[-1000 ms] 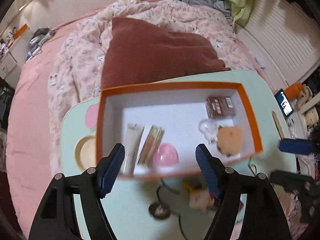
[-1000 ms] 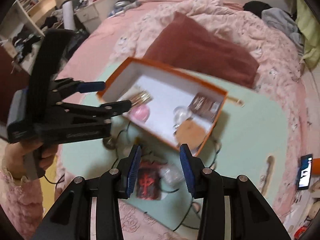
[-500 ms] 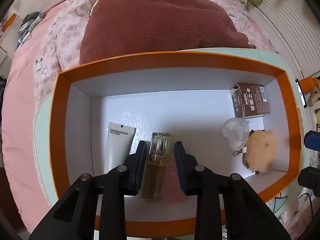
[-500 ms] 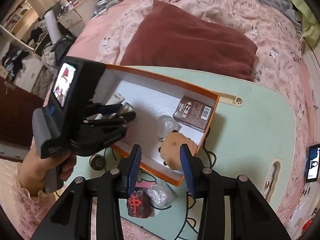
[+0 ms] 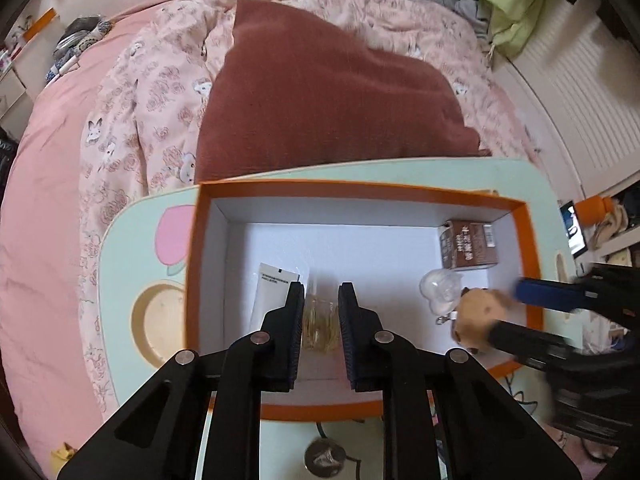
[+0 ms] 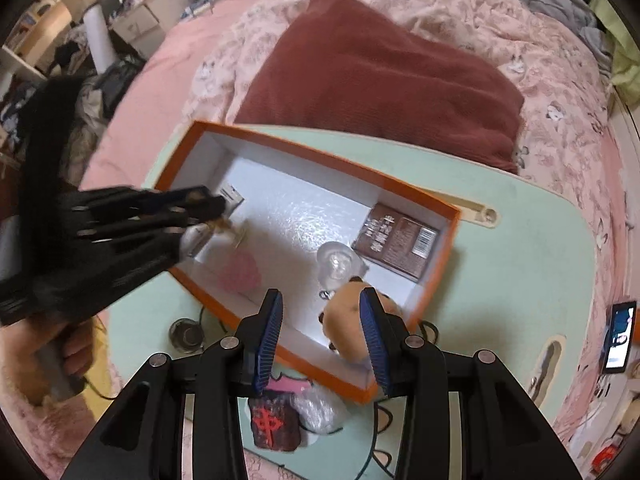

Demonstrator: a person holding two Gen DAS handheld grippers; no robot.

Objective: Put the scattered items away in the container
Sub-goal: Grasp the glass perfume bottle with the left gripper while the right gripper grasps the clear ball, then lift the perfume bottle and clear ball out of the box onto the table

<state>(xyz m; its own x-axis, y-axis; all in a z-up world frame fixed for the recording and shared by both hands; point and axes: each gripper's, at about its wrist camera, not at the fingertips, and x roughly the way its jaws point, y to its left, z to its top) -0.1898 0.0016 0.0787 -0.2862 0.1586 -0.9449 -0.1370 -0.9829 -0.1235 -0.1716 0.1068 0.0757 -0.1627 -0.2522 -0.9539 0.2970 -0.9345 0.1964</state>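
Two grippers over orange box [image 5: 529, 248] on counter [image 6: 520, 240]. Left gripper [image 5: 321, 320]: jaws just closed in, now clamped on glass bottle [image 5: 319, 322] inside box, beside white tube [image 5: 269, 292]. Right gripper [image 6: 320, 336]: jaws apart, straddling plush [image 6: 347, 322] at box's near corner, not gripping. Dark tile [image 6: 274, 424] & clear bag [image 6: 320, 406] lie outside box, nr front wall.

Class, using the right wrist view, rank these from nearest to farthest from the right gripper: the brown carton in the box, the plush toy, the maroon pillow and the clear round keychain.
1. Plush toy: between the right gripper fingers, at the box's near corner.
2. Clear round keychain: just beyond the toy, inside the box.
3. Brown carton: flat at the box's far right end.
4. Maroon pillow: on the bed, beyond the table.
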